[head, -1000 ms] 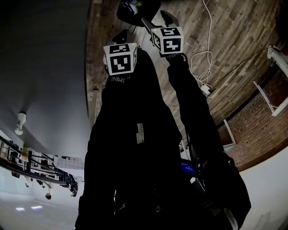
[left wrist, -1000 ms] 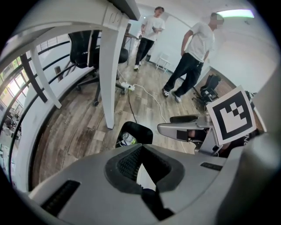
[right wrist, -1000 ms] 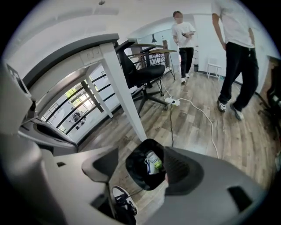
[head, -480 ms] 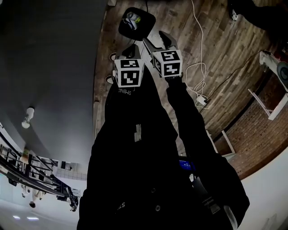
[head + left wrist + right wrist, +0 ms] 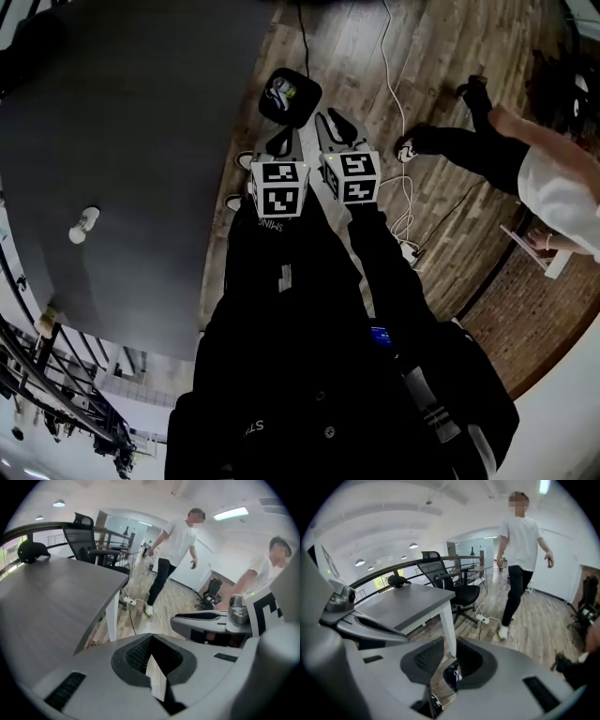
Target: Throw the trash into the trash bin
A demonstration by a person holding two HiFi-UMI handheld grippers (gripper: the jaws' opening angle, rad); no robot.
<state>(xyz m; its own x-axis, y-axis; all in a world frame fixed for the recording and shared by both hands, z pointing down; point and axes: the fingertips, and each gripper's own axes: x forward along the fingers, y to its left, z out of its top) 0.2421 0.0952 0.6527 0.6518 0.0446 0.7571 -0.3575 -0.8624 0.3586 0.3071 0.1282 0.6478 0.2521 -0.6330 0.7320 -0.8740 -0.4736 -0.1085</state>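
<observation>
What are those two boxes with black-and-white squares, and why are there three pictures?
The boxes are part of two grabbing tools. A person in dark sleeves holds one in each hand: the left gripper and the right gripper. One picture comes from a camera on the person's head, looking down. The other two come from small cameras riding on each gripper, looking along its two jaws. Down on the wooden floor stands a black trash bin with trash in it. A grey table is beside it, and another person is nearby. Nothing is held: the left jaws are shut together, and the right jaws have just been closing, with a thin gap and nothing between them.
</observation>
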